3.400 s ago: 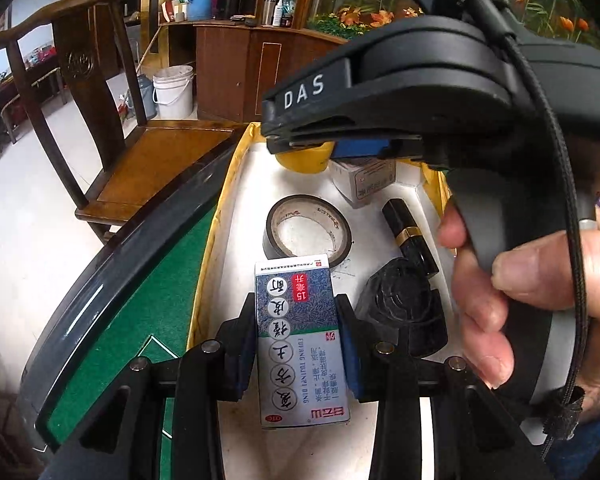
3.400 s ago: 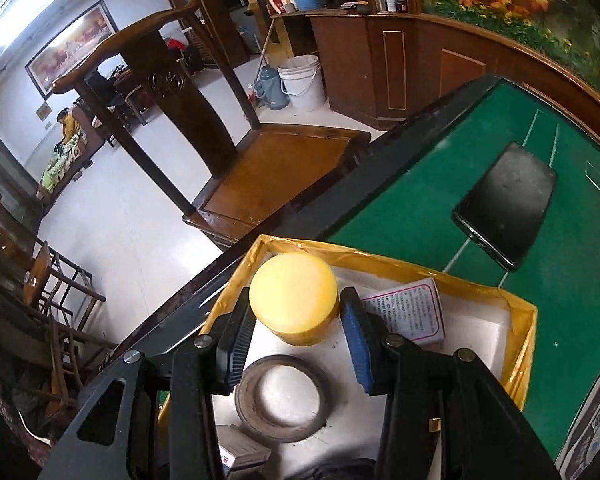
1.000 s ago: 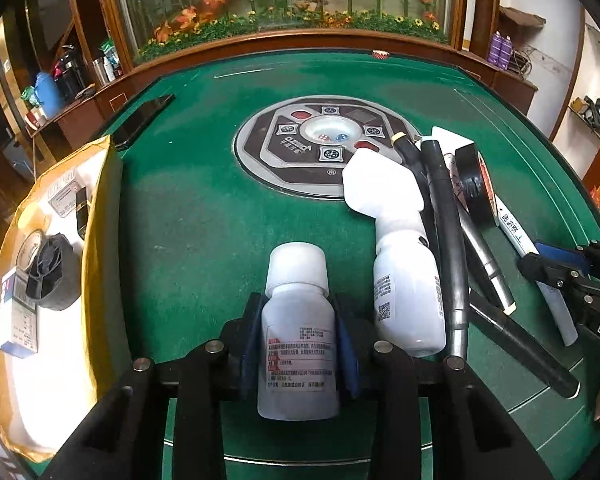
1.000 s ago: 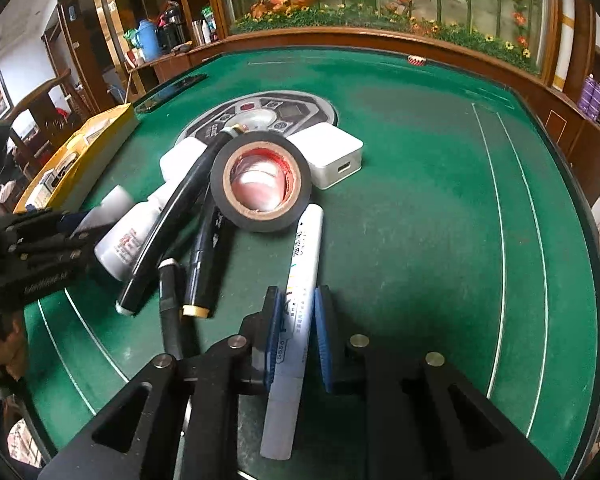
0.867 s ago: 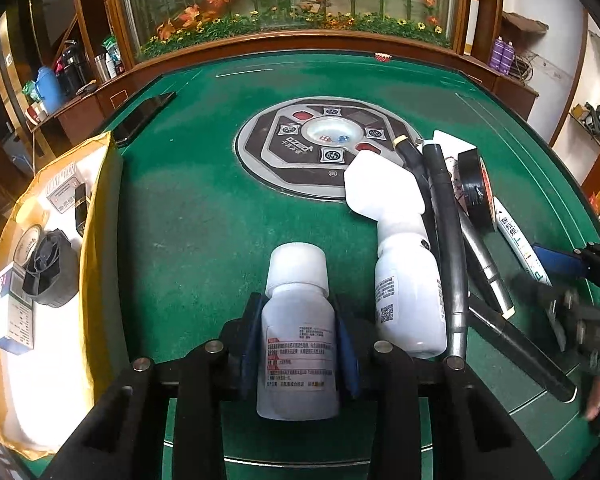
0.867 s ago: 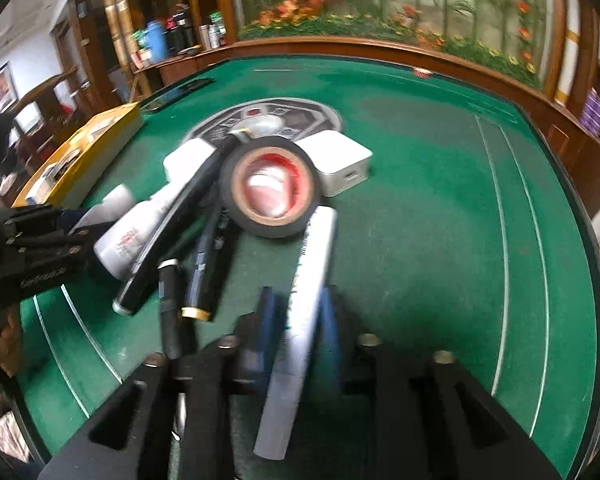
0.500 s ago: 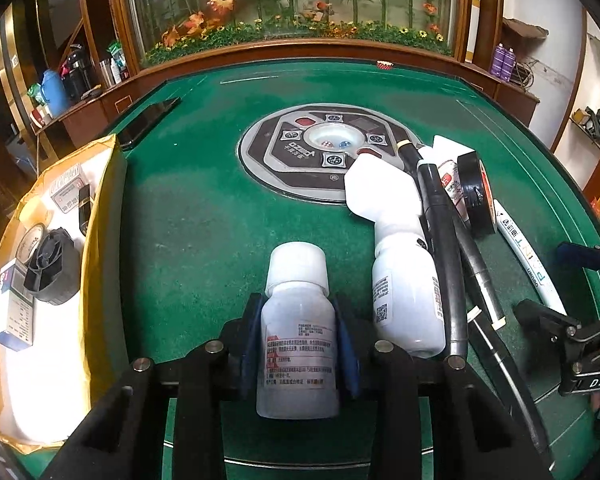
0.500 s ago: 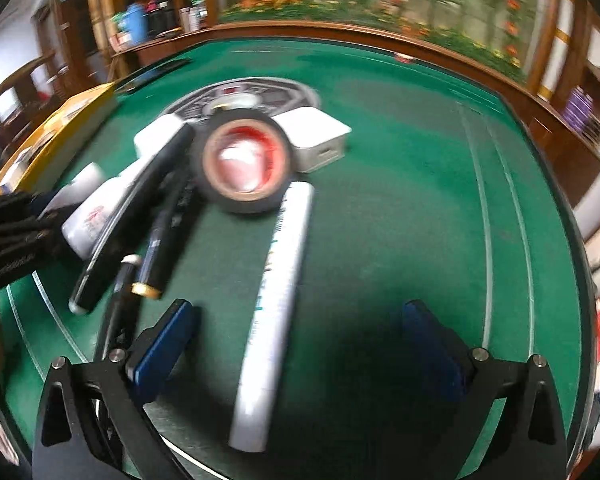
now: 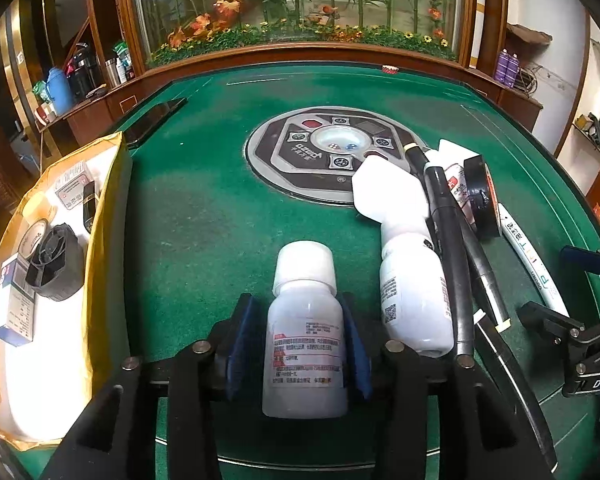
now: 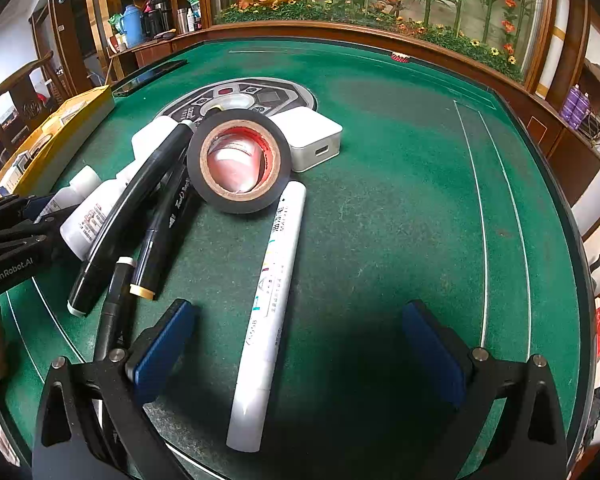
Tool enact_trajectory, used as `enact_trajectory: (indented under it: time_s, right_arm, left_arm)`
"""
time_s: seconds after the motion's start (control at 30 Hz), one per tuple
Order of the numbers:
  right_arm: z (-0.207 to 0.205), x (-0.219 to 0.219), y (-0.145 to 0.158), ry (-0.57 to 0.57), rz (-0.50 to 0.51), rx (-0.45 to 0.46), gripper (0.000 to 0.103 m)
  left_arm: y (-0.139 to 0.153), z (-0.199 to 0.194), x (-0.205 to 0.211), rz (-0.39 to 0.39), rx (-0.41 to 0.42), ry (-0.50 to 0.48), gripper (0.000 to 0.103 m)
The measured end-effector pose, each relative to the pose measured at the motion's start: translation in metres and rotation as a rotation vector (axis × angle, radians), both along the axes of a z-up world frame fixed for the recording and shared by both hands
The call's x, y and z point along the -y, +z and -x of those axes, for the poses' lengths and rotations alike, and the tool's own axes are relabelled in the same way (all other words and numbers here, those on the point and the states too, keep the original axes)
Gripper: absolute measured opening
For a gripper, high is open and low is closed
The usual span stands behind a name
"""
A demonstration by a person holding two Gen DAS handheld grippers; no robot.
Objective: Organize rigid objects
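Left tongs [image 9: 305,344] are gripping a small white bottle [image 9: 305,332] by its body, blue pads pressing both sides, cap pointing away from the tongs. Whether the bottle is lifting clear of the green counter [image 9: 204,216] or resting on it cannot be told.

Right tongs [image 10: 296,348] are standing wide open, holding nothing. A white marker [image 10: 270,304] is lying on the felt between the two pads, nearer the left pad, touching neither, its length running straight out ahead of the tongs.

Beyond the marker's far end a black tape roll [image 10: 239,160] is leaning, with a white charger block [image 10: 314,136] just behind it. Left of the right tongs, black pens [image 10: 156,216] are lying in a loose heap against a second white bottle [image 10: 96,216].

The yellow-walled tray [image 9: 106,216] is sitting well off to the left of the left tongs, already holding a black cap-like piece [image 9: 54,262], a small box [image 9: 14,300] and a few other items.

Step in hand, as judged: the left side is carrying out a pick-up and is set for transfer to the tray; the right side is lining up on the white marker without a grip.

Next move likely calls for:
- left tongs swinging leftward over the tray wall and setting the bottle on a free patch of the white floor, clear of the black piece;
- right tongs centring on the marker, then closing across its barrel.

Risk: the round marker rolling away under an off-centre squeeze.
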State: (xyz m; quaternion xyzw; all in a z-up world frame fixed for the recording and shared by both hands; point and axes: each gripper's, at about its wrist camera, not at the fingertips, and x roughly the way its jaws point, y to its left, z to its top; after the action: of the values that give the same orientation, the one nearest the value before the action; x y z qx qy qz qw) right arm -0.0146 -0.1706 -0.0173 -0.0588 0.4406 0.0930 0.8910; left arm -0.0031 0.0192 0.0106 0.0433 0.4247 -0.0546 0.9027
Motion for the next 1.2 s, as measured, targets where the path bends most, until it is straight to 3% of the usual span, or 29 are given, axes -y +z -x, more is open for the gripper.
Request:
enact_trajectory:
  time_s: [1.2]
  right_arm:
    - [0.0002,-0.0002,-0.0002,0.001,-0.001,0.000,0.103]
  left_arm:
    - [-0.0028,-0.0045,-0.0076,0.028,-0.012,0.030,0.063]
